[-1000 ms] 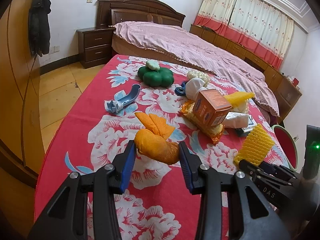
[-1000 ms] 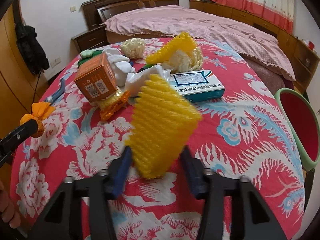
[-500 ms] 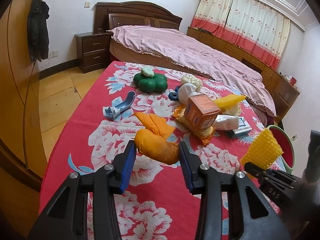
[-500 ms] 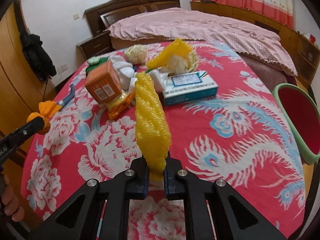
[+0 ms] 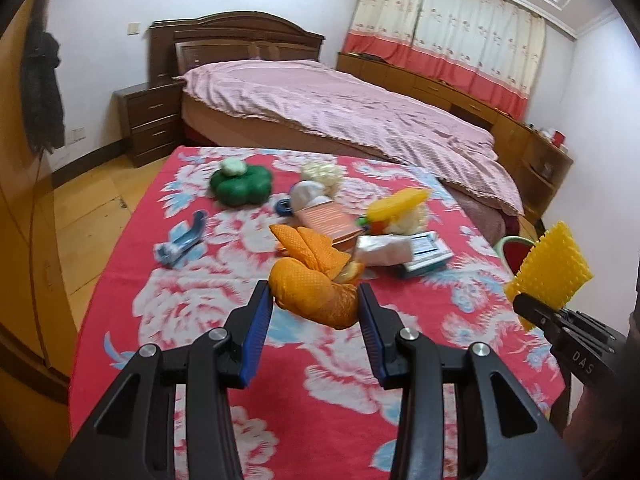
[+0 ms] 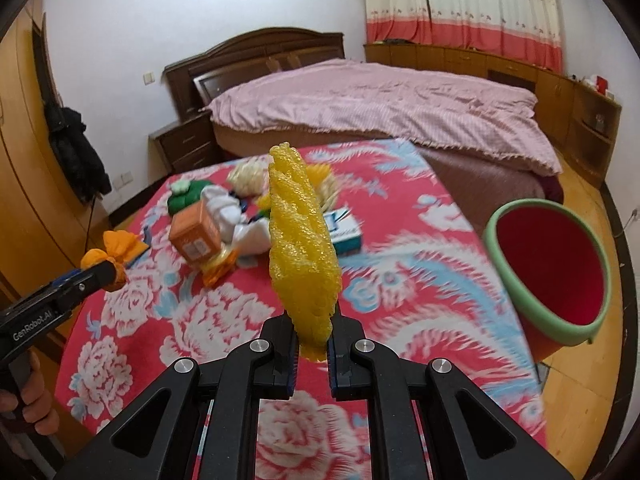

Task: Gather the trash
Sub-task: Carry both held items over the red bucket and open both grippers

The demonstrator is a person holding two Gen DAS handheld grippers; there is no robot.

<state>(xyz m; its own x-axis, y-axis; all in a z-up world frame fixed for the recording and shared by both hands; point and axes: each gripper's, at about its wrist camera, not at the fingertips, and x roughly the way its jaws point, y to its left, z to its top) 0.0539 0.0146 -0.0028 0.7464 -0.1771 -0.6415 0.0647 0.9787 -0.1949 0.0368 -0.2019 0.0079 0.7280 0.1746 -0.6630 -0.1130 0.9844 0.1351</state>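
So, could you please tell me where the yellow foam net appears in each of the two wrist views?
Left wrist: yellow foam net at the right edge, pinched in the right gripper.
Right wrist: centre, standing up from that gripper's shut jaws.
Shared landmark: the orange box.

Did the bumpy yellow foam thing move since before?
Yes. The yellow foam net lay low on the red flowered cloth; now the right gripper, shut on it, holds it up off the cloth.
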